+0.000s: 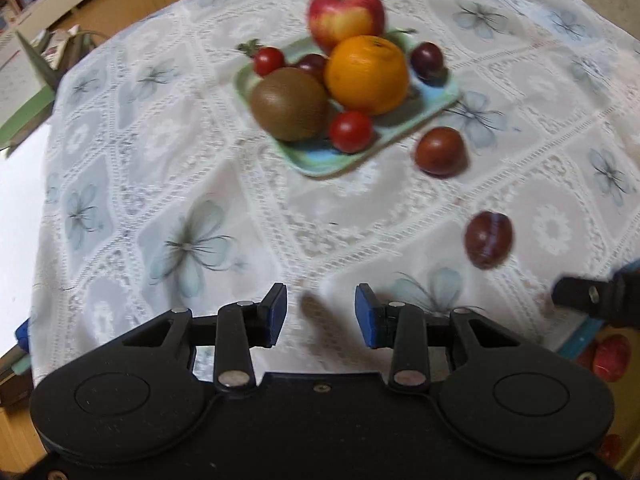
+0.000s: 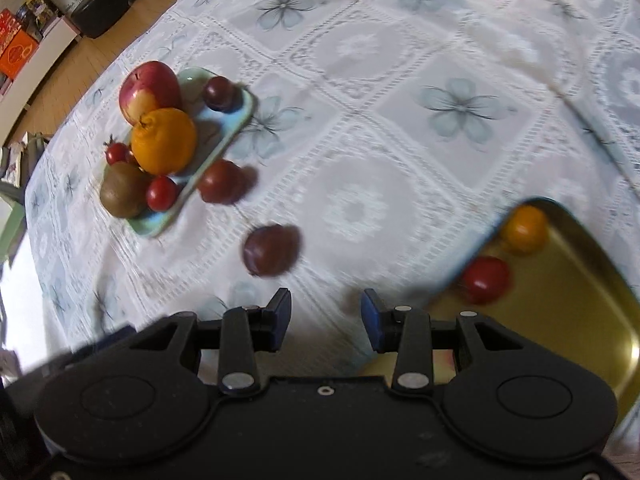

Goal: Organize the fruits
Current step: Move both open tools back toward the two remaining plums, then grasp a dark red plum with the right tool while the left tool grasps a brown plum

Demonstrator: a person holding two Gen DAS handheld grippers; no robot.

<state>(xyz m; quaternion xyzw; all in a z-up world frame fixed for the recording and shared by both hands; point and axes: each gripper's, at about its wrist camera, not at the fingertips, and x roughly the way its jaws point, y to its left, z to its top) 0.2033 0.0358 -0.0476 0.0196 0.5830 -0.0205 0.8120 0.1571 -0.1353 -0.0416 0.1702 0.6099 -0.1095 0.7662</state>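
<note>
Nearby, two loose plums (image 2: 271, 250) (image 2: 221, 182)

On the counter (image 1: 120, 168) a small tray (image 1: 444, 100) holds an apple (image 1: 346, 12) at the back, an orange (image 1: 366, 74) before it and a kiwi (image 1: 290, 104) at its left. Two plums (image 1: 440, 151) (image 1: 488, 239) lie on the cloth just right of it. Well right, a metal tray (image 2: 580, 320) holds two small fruits (image 2: 524, 228) (image 2: 486, 279).

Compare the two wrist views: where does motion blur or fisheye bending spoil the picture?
Left wrist view: the green tray and its fruit are smeared, the table edge bows. Right wrist view: the loose dark fruit and gold tray smear most; both grippers stay sharp.
</note>
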